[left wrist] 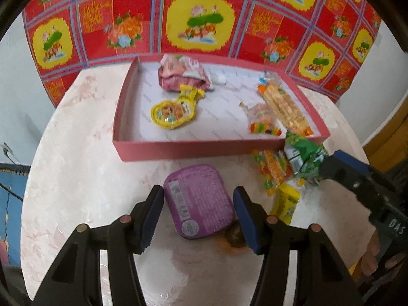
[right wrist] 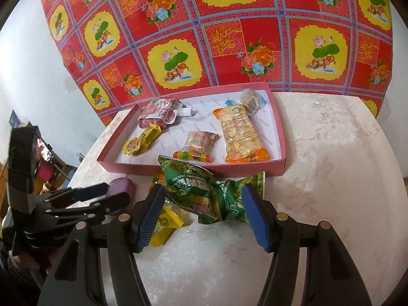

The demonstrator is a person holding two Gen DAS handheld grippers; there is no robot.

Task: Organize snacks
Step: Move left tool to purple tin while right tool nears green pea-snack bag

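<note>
One purple tub [left wrist: 199, 200] lengthwise between claws

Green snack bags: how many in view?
2. Both lie on the table in front of the pink box: green bag leftward, second green bag beside it. More could be hidden underneath.

Purple pack [left wrist: 199, 199] flat on table, green bags [right wrist: 214, 191] against pink tray [left wrist: 193, 148]

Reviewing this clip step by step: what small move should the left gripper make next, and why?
Probably close the left gripper on the purple tub: the tub lies on the table between its open pads, outside the pink box that already holds other snacks.
</note>
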